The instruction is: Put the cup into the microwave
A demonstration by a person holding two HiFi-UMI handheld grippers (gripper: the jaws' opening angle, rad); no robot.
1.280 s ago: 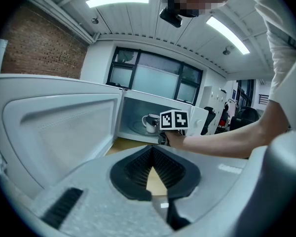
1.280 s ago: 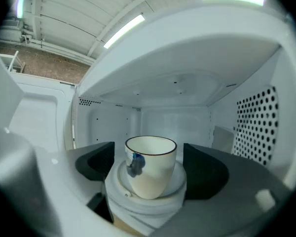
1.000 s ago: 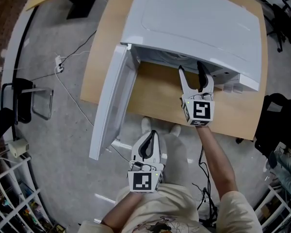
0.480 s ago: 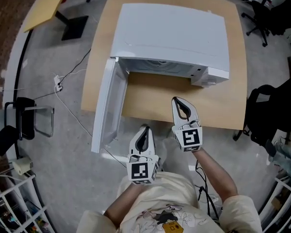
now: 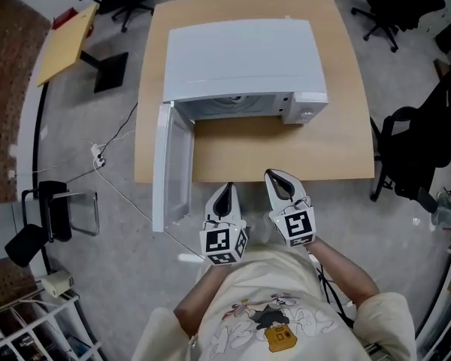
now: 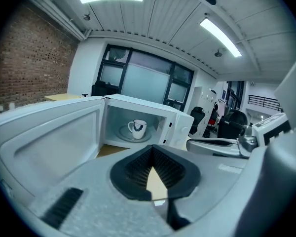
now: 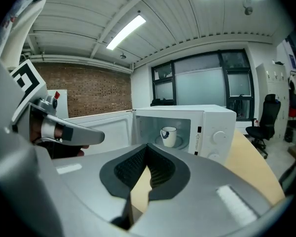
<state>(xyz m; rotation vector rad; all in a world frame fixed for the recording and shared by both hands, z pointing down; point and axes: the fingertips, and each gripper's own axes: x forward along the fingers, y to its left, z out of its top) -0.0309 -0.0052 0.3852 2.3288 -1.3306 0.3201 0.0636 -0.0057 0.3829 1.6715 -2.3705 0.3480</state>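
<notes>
Cup: white, upright inside the microwave, apparently on its turntable, handle to the left.
Door: swung open at left.
Table: bears the microwave toward its far side.
My left gripper: fingers closed on nothing, at the near table edge.
My right gripper: fingers closed, empty, just beside the left.
</notes>
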